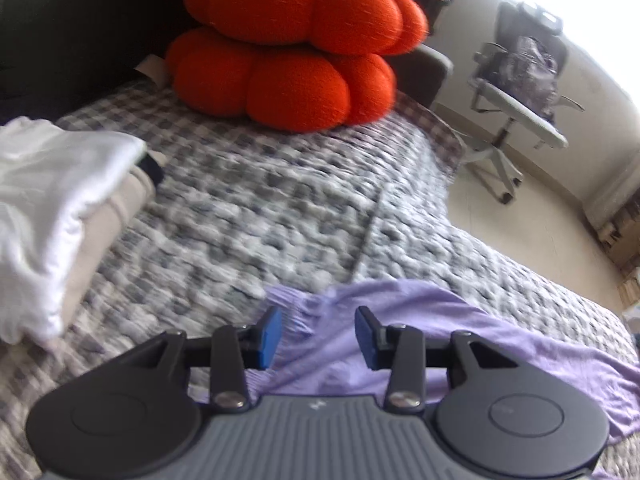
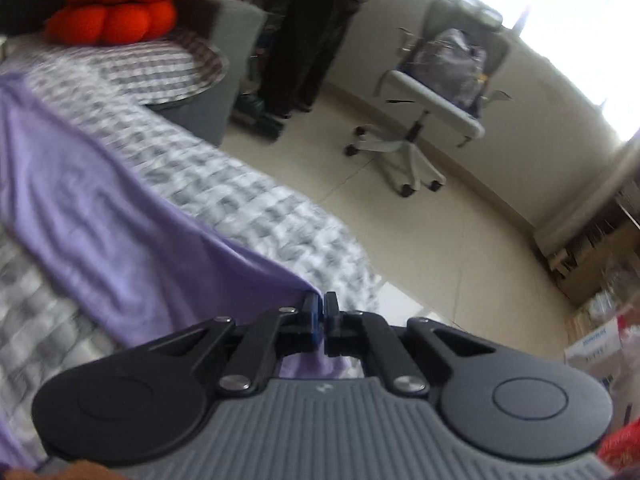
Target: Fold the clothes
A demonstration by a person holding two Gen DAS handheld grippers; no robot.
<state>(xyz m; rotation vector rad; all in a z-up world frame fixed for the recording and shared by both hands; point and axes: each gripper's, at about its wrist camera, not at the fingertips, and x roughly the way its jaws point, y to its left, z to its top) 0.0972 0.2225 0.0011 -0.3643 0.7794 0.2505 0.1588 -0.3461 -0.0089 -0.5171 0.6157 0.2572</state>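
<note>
Checked bedspread (image 1: 256, 200) under both rigs. Orange cushions (image 1: 292, 52) stacked at the far end; folded white and beige pile (image 1: 60, 200) off to my left. Lavender garment (image 1: 420, 328) lay spread across the cover. My left gripper (image 1: 317, 336) stood wide, blue pads (image 1: 270, 338) empty, hovering above the garment's gathered edge. My right gripper (image 2: 319, 318) was pinched onto a corner of it. Only the right view caught the office chair's (image 2: 432, 92) full base and a standing person's dark legs (image 2: 308, 40).
</note>
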